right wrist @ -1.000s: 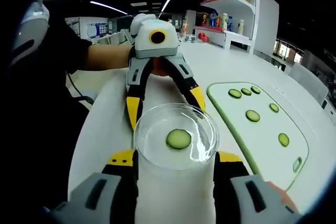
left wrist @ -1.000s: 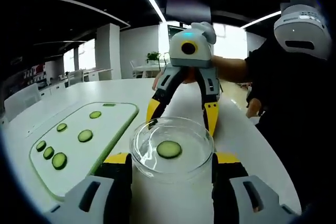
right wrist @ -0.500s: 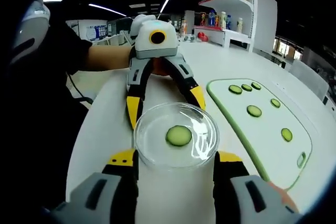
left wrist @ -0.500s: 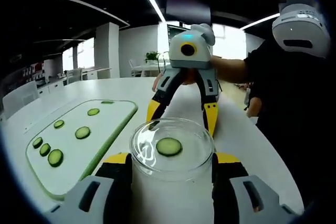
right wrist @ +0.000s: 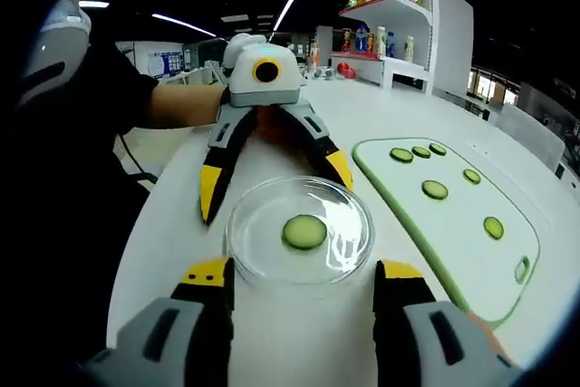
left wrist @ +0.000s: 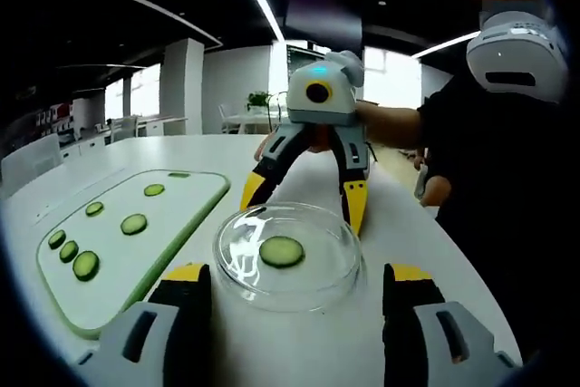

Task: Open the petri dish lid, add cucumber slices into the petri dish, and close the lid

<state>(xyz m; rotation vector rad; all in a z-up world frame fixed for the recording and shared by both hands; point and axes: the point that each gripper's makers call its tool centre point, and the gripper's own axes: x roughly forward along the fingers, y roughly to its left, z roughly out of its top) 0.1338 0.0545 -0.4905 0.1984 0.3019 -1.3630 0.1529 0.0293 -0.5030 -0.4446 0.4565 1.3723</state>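
Note:
A clear round petri dish [left wrist: 237, 265] [right wrist: 349, 246] rests on the white table with one cucumber slice [left wrist: 281, 251] [right wrist: 304, 231] inside; I cannot make out its lid apart from the base. My left gripper [left wrist: 296, 275] [right wrist: 275, 180] stands open, its jaws spread wider than the dish with a gap on each side. Facing it from across the dish, my right gripper [right wrist: 304, 271] [left wrist: 304, 201] has its yellow-tipped jaws against the dish's rim. Several more cucumber slices [left wrist: 133, 223] [right wrist: 435, 189] lie on a green-edged white cutting board [left wrist: 181, 215] [right wrist: 453, 233].
The person holding the grippers stands in dark clothing at the table's edge [left wrist: 489, 160] [right wrist: 82, 106]. A white shelf with bottles [right wrist: 408, 33] stands beyond the table. Bare white tabletop [left wrist: 399, 233] surrounds the dish on the side away from the board.
My left gripper's jaws have spread apart and let go of the dish. The dish now sits lower, on the table. The right gripper's jaws have widened only slightly.

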